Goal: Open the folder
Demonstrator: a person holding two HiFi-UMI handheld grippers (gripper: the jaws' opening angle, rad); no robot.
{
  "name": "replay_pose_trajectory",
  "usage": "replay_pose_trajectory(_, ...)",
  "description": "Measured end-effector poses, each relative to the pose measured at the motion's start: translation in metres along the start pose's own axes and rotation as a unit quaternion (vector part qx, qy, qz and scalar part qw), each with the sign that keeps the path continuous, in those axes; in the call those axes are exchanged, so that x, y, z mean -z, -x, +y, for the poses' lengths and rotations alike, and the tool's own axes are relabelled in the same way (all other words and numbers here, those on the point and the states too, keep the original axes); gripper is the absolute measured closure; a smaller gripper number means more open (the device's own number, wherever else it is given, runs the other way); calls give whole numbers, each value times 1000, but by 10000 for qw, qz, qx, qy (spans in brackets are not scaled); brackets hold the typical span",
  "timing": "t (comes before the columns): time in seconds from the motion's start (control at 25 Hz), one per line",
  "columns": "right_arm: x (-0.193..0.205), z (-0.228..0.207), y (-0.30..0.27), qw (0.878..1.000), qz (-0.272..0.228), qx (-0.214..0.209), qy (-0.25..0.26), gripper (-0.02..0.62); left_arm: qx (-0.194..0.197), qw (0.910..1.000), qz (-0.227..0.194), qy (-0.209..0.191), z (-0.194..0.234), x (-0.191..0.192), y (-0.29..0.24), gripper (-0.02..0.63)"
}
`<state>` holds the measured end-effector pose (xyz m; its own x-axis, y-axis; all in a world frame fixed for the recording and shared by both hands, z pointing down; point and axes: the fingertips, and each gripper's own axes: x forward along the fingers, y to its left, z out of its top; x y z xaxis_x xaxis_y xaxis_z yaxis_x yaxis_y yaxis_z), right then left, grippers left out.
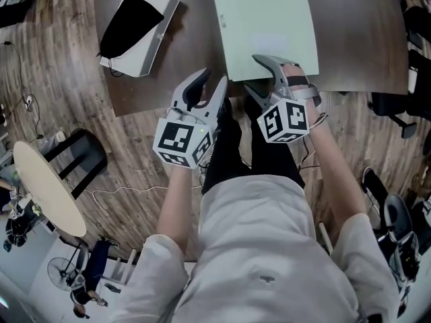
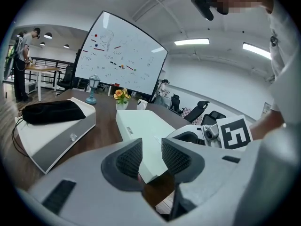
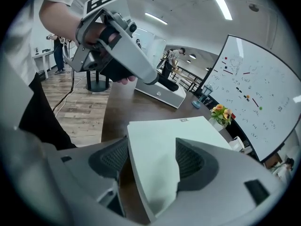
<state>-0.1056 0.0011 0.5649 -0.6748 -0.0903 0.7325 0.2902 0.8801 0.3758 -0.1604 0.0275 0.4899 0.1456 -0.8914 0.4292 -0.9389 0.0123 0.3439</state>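
Note:
A pale green folder [image 1: 266, 19] lies shut on the dark wooden table [image 1: 182, 59], its near edge close to the table's front edge. My right gripper [image 1: 252, 73] is at that near edge, open, one jaw over the cover and the other just off the edge. In the right gripper view the folder's near corner [image 3: 160, 145] fills the gap between the jaws of the right gripper [image 3: 150, 159]. My left gripper [image 1: 213, 78] hovers at the table's edge just left of the folder, open by a narrow gap with nothing in it. Through the gap of the left gripper [image 2: 151, 157] the folder [image 2: 141, 126] shows.
A white case with a black pouch on it [image 1: 138, 29] lies on the table's left part, also seen in the left gripper view [image 2: 51, 121]. A flower vase [image 2: 121, 97] and a whiteboard [image 2: 122, 55] stand beyond. A round side table [image 1: 47, 187] and office chairs [image 1: 394, 106] stand on the floor.

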Motion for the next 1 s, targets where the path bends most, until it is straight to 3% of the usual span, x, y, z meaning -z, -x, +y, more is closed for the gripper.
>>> replay_pose_trajectory(0.6,5,-2,-8,9999,26,31,159,282,27,9999,123,-44,0,7,-5,492)
replay_pose_trajectory(1.0,5,1,-8,9997,-13,-176,-146,327,-9,9999,168,23,4,12,-5,492)
